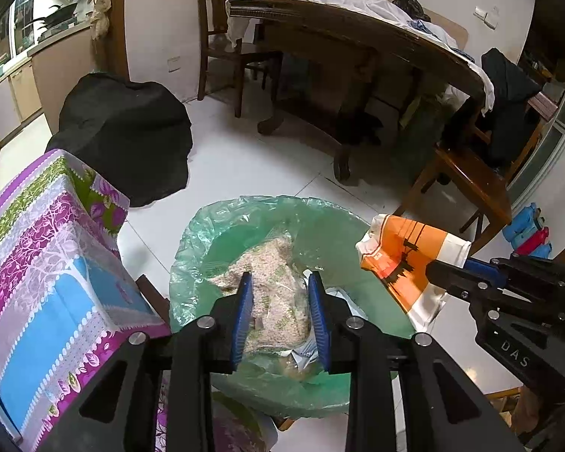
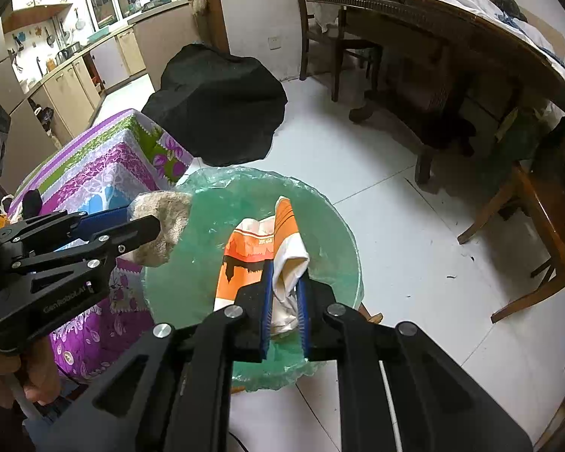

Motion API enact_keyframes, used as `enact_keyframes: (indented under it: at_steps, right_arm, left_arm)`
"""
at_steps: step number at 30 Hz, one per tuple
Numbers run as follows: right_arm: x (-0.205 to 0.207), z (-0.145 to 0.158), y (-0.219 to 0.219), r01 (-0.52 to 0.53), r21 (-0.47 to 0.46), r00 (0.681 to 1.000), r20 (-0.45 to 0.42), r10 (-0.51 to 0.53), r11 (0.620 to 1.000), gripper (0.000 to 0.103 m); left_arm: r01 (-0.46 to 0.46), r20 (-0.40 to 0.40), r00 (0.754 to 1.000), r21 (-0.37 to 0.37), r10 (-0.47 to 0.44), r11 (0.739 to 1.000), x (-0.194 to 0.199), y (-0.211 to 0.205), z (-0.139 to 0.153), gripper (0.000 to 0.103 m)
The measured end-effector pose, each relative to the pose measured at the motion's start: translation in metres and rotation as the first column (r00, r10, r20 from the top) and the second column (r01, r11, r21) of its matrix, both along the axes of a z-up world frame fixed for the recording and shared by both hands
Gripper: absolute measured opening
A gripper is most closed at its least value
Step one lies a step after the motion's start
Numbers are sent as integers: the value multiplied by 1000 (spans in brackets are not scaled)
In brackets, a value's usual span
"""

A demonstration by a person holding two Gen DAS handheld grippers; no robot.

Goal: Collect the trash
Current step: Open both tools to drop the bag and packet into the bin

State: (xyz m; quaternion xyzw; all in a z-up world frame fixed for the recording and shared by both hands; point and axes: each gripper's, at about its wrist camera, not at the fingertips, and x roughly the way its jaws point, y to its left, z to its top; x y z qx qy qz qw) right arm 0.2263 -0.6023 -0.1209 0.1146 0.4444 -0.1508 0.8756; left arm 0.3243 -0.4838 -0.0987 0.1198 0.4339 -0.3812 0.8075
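Note:
A bin lined with a green plastic bag [image 1: 192,233] [image 2: 331,211] stands on the white tiled floor, straight below both grippers. My left gripper [image 1: 280,278] [image 2: 147,226] is shut on a clear bag of beige crumbs [image 1: 278,312] [image 2: 165,218], which hangs over the bin's left side. My right gripper [image 2: 284,271] [image 1: 433,269] is shut on a crumpled orange and white wrapper [image 2: 252,248] [image 1: 406,248], held over the bin's mouth. Other scraps of packaging show in the bin under the crumb bag.
A box-like thing under a purple, blue and green patterned cloth [image 1: 49,256] stands tight against the bin's left. Behind it sits a lump under black cloth [image 1: 124,128]. A wooden table [image 1: 358,30] and chair [image 1: 467,184] stand beyond. A hand [image 2: 37,376] holds the left gripper.

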Motion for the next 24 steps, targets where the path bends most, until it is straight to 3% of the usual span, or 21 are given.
enact_keyframes:
  at_steps: [5,7,14,24]
  right_arm:
    - [0,1,-1,7,1,1000,17,-7,1000,14]
    - [-1,2,-1,9,0,1000,23,-9,1000,14]
    - [-4,4,-2,15,-4,999,36,-14,1000,21]
    - [-7,1,-3,14,0,999,36,-14,1000,28]
  left_arm:
    - [-18,16,1000,-8,18,1000,1,3,2,58]
    - [-20,23,1000,-10,21,1000,0,4,4,61]
    - [-29,20,999,-7,29,1000,1,7,1,68]
    - [-28,26,999,-1,28,1000,-1,8,-1,68]
